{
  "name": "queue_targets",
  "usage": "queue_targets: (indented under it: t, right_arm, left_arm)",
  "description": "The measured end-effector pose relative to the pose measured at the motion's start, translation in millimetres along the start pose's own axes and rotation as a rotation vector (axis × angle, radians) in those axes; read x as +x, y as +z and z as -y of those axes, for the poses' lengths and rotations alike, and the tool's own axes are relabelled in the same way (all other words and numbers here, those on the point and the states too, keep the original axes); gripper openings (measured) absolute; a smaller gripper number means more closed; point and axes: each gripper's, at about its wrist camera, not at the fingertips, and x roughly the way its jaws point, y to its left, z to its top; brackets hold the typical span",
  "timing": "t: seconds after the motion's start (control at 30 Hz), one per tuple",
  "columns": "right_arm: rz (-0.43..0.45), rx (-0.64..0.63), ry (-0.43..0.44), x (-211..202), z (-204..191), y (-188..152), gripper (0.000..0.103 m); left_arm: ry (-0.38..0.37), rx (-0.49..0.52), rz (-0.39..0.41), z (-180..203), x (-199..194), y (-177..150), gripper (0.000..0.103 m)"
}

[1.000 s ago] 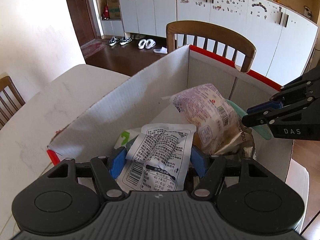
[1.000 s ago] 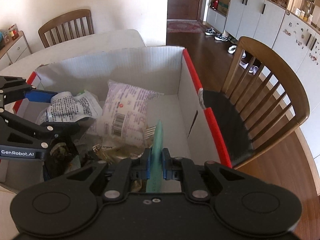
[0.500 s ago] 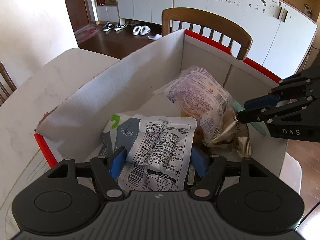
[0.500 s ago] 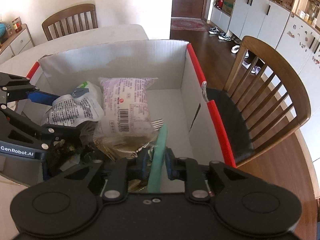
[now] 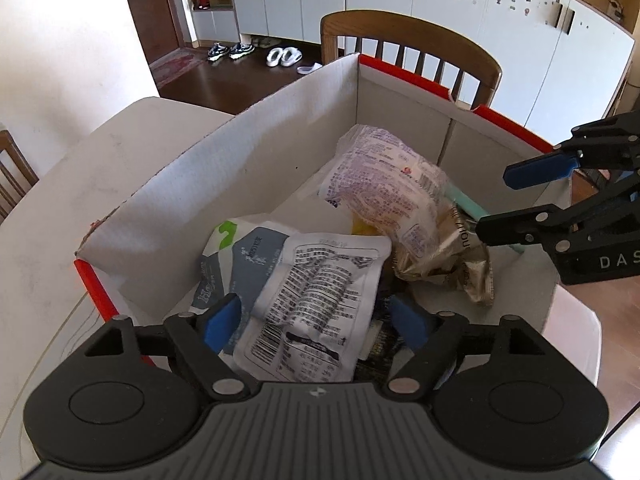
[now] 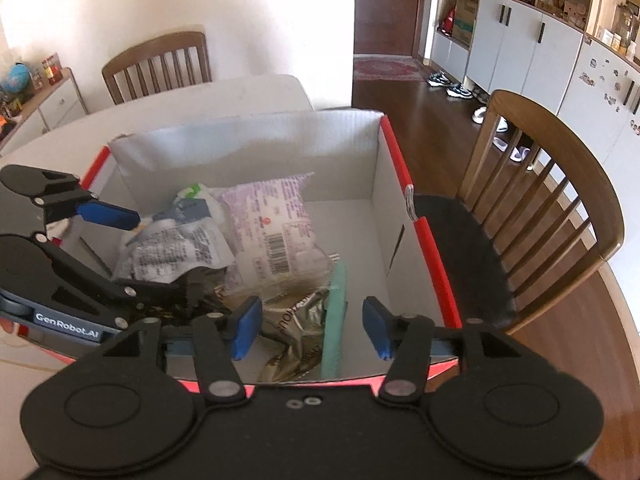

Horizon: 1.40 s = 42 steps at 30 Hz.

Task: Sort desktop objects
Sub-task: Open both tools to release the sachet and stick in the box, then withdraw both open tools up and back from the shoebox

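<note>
A cardboard box (image 5: 248,168) with red edges (image 6: 404,184) stands on the white table and holds several snack packets. A white printed packet (image 5: 316,300) lies in the box between the spread jaws of my left gripper (image 5: 316,320), which is open. A purple-printed bag (image 5: 384,184) and a gold foil packet (image 5: 452,256) lie beside it. A thin green strip (image 6: 334,316) lies in the box between the spread fingers of my right gripper (image 6: 310,332), which is open and empty.
A wooden chair (image 6: 560,216) stands close against the box's right side. Another chair (image 6: 160,64) stands at the table's far end. The white table (image 5: 52,208) extends to the left of the box. White cabinets (image 5: 480,32) line the back wall.
My left gripper opened and let the white packet drop into the box. My right gripper opened and released the green strip, which now lies in the box. Both grippers drew back a little.
</note>
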Motion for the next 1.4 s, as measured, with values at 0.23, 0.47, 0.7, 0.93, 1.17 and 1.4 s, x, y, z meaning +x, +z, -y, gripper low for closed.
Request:
queue_targets:
  t: [0.23, 0.47, 0.7, 0.93, 1.17, 1.4]
  right_arm:
    - [0.023, -0.005, 0.02, -11.6, -3.1, -0.7, 0.06]
    - [0.049, -0.007, 0.031, -24.8, -5.0, -2.6, 0.062]
    - [0.08, -0.013, 0.045, -41.1, -9.1, -4.1, 0.068]
    - [0.115, -0.006, 0.05, -57.5, -19.3, -6.1, 0.071]
    - [0.161, -0.01, 0.037, -75.6, -37.1, -8.9, 0.075]
    - [0.182, -0.006, 0.047, -91.3, -53.4, -14.0, 0.079]
  left_arm:
    - [0.004, -0.022, 0.02, 2.0, -12.6, -2.4, 0.084]
    - [0.042, -0.025, 0.086, 7.8, -35.0, -5.0, 0.099]
    - [0.044, -0.051, 0.124, 9.1, -53.8, -9.4, 0.101]
    - [0.039, -0.086, 0.157, 4.5, -72.5, -21.7, 0.102]
    - [0.041, -0.154, 0.18, -3.6, -93.6, -35.0, 0.102]
    - [0.087, -0.172, 0.195, -4.9, -113.9, -48.5, 0.102]
